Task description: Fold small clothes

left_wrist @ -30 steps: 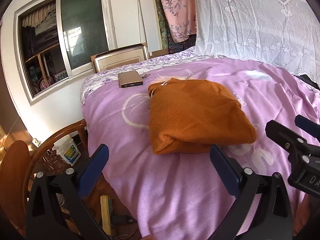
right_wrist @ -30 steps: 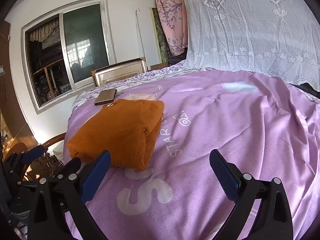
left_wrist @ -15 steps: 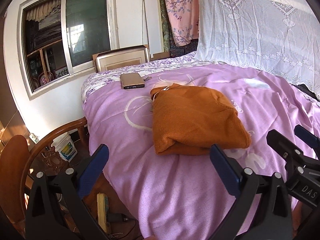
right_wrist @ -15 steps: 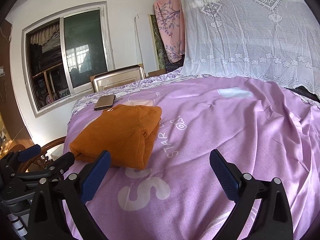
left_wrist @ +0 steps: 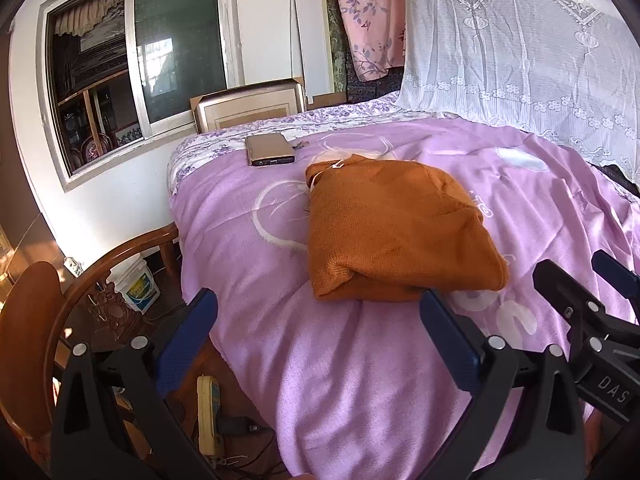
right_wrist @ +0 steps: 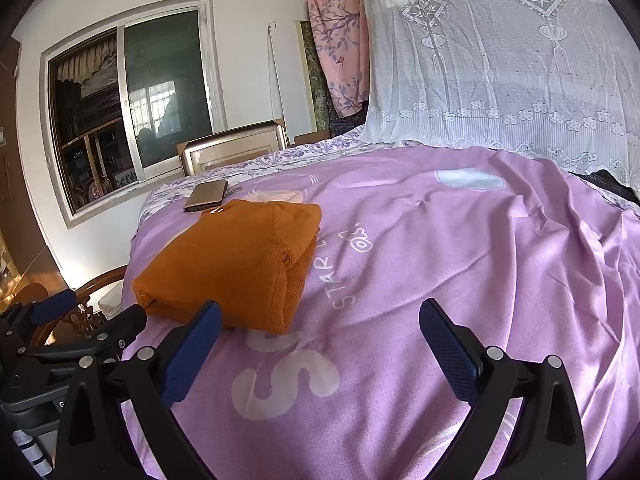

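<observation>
The orange garment (left_wrist: 396, 232) lies folded at frame centre, both the left gripper (left_wrist: 316, 344) and right gripper (right_wrist: 316, 344) spread empty, so folding looks finished.

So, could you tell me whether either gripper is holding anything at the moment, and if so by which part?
Nothing is held. The left gripper and right gripper are both open and empty, and the folded orange sweater lies untouched on the bed.

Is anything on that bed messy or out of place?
Little stands out. The orange sweater lies folded in a compact bundle on the purple bedsheet, which is wrinkled. A phone lies beyond it, and a white tag sticks out at the sweater's far end.
</observation>
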Demonstrator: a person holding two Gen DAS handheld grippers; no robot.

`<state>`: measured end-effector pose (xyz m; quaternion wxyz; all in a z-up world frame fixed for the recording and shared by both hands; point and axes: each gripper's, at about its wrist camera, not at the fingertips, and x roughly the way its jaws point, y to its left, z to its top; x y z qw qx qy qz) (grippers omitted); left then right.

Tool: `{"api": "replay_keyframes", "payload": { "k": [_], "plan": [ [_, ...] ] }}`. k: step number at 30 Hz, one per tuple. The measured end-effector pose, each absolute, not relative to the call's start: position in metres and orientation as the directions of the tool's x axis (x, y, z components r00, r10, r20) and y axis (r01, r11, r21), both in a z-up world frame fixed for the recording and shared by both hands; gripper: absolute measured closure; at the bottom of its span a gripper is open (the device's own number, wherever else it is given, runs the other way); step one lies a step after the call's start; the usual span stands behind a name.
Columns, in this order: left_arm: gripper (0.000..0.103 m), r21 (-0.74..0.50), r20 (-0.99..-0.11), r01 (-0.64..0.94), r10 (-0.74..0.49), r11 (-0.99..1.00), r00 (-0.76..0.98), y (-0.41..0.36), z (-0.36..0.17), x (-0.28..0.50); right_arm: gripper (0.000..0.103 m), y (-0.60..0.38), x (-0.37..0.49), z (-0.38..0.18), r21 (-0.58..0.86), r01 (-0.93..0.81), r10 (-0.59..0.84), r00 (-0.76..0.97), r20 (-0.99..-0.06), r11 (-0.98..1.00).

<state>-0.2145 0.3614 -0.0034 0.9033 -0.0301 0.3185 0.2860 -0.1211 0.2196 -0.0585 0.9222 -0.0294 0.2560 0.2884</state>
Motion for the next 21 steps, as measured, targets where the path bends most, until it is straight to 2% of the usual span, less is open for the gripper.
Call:
{"api": "replay_keyframes", "payload": {
  "k": [21],
  "plan": [
    [0.004,0.144,-0.580,-0.552,0.522,0.821,0.625,0.3656,-0.0012,-0.2183,0.003,0.2211,-0.1220,-0.0589,0.077,-0.554,0.514,0.699,-0.498,0.829]
  ]
}}
